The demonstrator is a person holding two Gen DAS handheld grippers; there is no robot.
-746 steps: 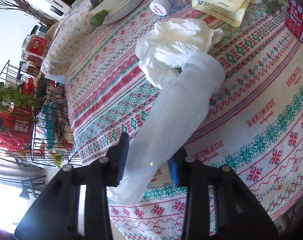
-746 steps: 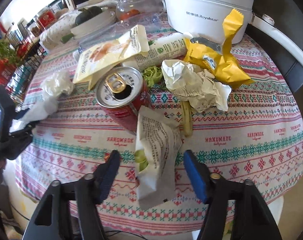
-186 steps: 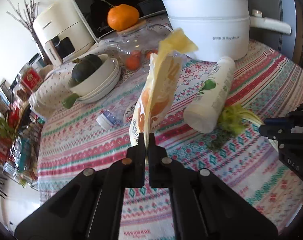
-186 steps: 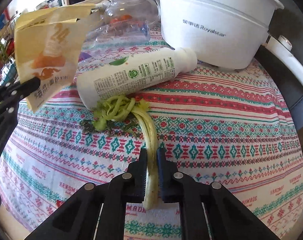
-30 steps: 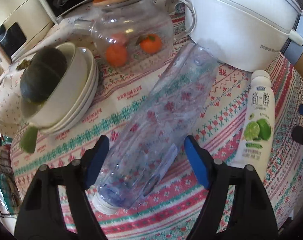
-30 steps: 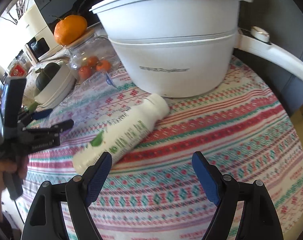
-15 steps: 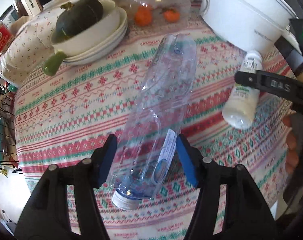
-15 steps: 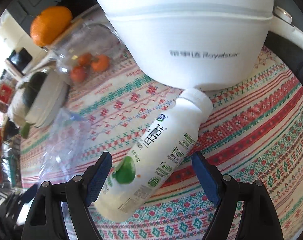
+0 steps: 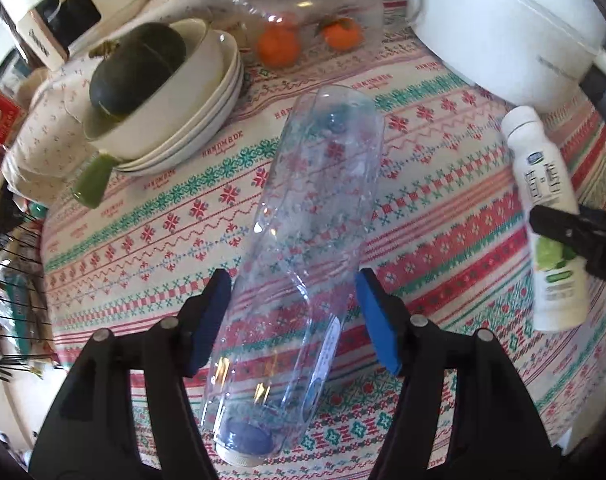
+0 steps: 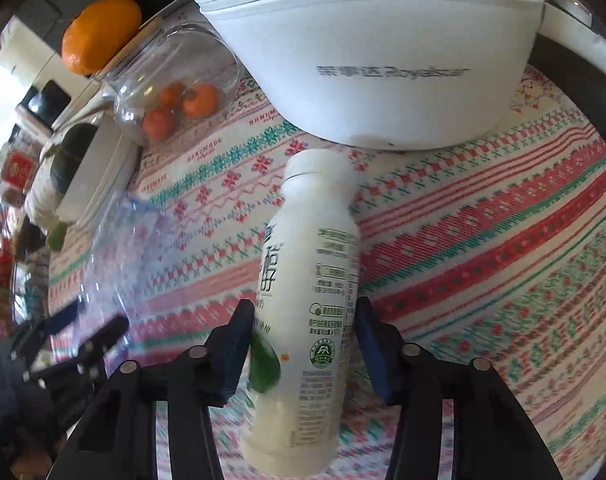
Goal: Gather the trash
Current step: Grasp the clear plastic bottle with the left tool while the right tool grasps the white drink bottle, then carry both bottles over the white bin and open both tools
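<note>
Between my left gripper's [image 9: 293, 312] spread blue pads lies one clear, crinkled plastic bottle [image 9: 303, 248], cap toward me, flat on the woven patterned tablecloth [image 9: 163, 220]; contact is unclear. Two tangerines [image 9: 279, 46] sit in a glass jar. On the right view, my right gripper [image 10: 301, 336] brackets one smooth white yogurt bottle [image 10: 311, 300], pads alongside, squeeze unclear, below the glossy white pot [image 10: 383, 60].

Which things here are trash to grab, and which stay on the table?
Trash: clear plastic bottle, between the left gripper's fingers; white drink bottle, between the right gripper's.
Staying: white pot, stacked bowls, glass jar.
</note>
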